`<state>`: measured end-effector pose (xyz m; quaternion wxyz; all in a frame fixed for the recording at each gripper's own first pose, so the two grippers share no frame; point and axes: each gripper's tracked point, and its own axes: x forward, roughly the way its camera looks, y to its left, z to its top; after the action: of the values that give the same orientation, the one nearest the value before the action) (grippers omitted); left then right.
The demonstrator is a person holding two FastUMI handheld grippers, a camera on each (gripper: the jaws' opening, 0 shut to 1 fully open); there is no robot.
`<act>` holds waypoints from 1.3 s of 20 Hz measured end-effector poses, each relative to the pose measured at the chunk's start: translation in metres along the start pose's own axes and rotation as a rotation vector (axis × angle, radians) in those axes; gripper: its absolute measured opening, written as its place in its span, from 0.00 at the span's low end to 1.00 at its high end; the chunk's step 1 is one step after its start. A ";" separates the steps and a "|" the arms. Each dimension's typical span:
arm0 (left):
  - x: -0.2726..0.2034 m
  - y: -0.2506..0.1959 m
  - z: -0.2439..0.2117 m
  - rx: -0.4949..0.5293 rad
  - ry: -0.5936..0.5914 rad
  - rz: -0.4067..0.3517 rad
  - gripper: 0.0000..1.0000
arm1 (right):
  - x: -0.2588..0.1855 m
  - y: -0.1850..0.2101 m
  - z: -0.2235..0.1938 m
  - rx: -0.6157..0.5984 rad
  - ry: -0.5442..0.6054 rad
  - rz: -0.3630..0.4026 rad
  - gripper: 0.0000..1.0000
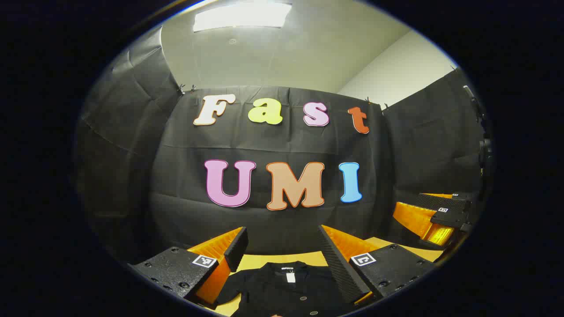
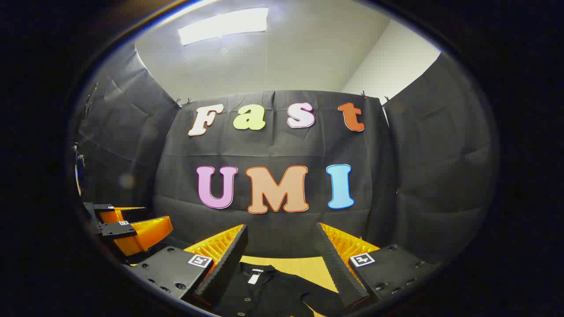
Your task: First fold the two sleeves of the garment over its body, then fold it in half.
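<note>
**Both jaws spread above the shirt's collar end**

In the left gripper view your left gripper point(image 1: 282, 251) hangs with its jaws spread wide and nothing between them. The shirt point(image 1: 282, 288), dark with small buttons down its front, lies flat on the counter point(image 1: 255, 260) below and ahead of those jaws. Its collar, with a white tag inside, sits in the gap between the two fingers, roughly centred, and the body runs toward you and out of sight at the bottom edge. Whether the fingers touch the cloth you cannot tell from here. Far off at the right edge you see the other gripper, also with its jaws apart.

In the right gripper view your right gripper point(image 2: 282, 253) has its jaws spread too, holding nothing. The shirt point(image 2: 264, 293) lies under the gap but sits toward the left finger; the collar and tag are close beside that finger, and a bare strip of counter point(image 2: 308, 266) shows toward the right finger. A dark fold of cloth reaches out to the lower right. The left gripper point(image 2: 125, 226) shows at the left edge, well apart from the right one
</note>
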<state>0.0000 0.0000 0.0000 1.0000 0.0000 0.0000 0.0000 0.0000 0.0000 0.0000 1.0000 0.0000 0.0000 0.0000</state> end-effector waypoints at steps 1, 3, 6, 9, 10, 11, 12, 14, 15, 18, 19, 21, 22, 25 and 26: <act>-0.001 -0.002 0.000 0.003 0.002 0.002 0.97 | -0.001 -0.002 -0.002 -0.001 0.002 0.003 0.99; -0.003 -0.006 -0.002 -0.006 0.012 0.002 0.97 | -0.001 -0.002 -0.004 -0.006 0.009 0.009 0.97; -0.004 -0.007 -0.003 -0.014 0.026 0.007 0.97 | -0.002 -0.003 -0.003 -0.005 0.009 0.012 0.97; -0.003 -0.003 0.000 0.001 0.027 0.014 0.97 | -0.003 -0.004 -0.003 -0.003 0.005 0.018 0.97; -0.003 -0.003 0.001 0.006 0.025 0.016 0.97 | -0.004 -0.003 -0.001 0.000 0.001 0.022 0.97; -0.002 -0.002 0.002 0.009 0.022 0.019 0.97 | -0.003 -0.002 -0.001 -0.001 -0.002 0.025 0.97; -0.003 -0.002 0.003 0.013 0.019 0.019 0.94 | -0.003 -0.003 0.000 -0.003 -0.005 0.025 0.97; -0.005 0.001 0.006 0.021 0.012 0.028 0.94 | -0.003 -0.001 0.000 -0.007 -0.006 0.029 0.97; -0.004 0.003 0.006 0.023 0.008 0.033 0.97 | -0.003 0.000 -0.002 -0.010 -0.004 0.030 0.97; -0.005 0.005 0.007 0.023 0.005 0.039 0.94 | -0.002 0.001 -0.001 -0.006 -0.006 0.032 0.97; -0.005 0.006 0.006 0.022 0.006 0.041 0.94 | -0.002 0.002 -0.001 -0.006 -0.006 0.032 0.97; -0.006 0.005 0.006 0.020 0.010 0.039 0.97 | -0.001 0.003 -0.001 -0.009 -0.004 0.034 0.97; -0.005 0.006 0.005 0.021 0.010 0.039 0.94 | -0.001 0.003 -0.001 -0.011 -0.004 0.032 0.97; -0.003 0.005 0.006 0.021 0.007 0.034 0.94 | 0.000 0.004 -0.003 -0.015 -0.003 0.030 0.97; -0.005 0.004 0.005 0.021 0.008 0.033 0.97 | 0.000 0.003 -0.002 -0.016 -0.002 0.028 0.97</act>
<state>-0.0046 0.0042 0.0049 0.9998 0.0106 0.0040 0.0167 -0.0005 0.0031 -0.0023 0.9999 -0.0080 -0.0010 0.0140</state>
